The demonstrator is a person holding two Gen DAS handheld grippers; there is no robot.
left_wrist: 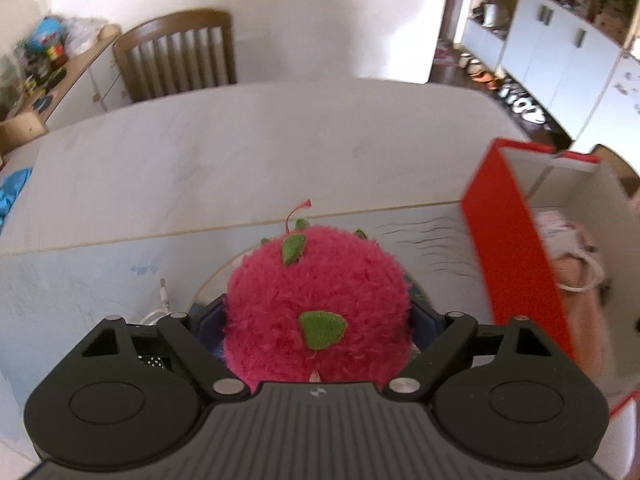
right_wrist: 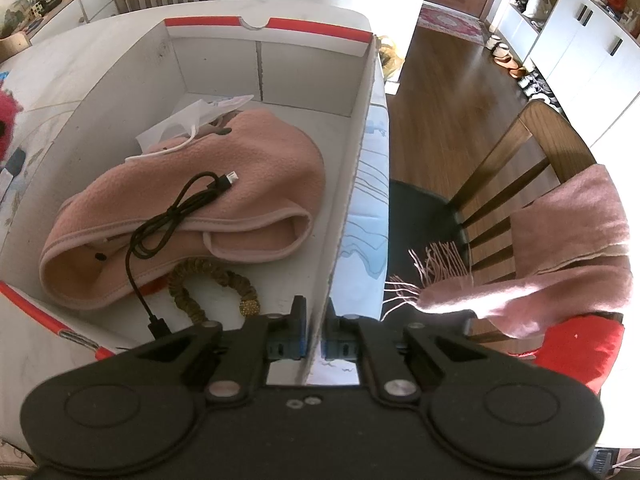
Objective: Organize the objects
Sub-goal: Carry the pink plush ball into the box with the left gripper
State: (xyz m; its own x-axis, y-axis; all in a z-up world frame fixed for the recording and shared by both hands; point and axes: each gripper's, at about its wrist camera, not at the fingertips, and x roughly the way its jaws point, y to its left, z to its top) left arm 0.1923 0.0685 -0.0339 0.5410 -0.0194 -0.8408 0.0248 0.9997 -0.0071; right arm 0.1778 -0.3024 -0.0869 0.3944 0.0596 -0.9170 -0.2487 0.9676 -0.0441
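My left claw (left_wrist: 318,320) is clamped wide around a fuzzy pink plush fruit (left_wrist: 316,300) with green felt leaves and a thin pink stem on top; the ball fills the gap between the fingers and hides most of them. Just to my right stands the red cardboard box (left_wrist: 516,248), open-topped, with something pale pink inside. The white table (left_wrist: 240,152) stretches ahead, a wooden chair (left_wrist: 176,56) beyond its far edge.

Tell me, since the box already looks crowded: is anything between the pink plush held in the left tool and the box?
Only the box's red wall, which rises between the pink plush and the inside. The top is open; a pink fleece, black cable and beaded bracelet cover much of the floor.
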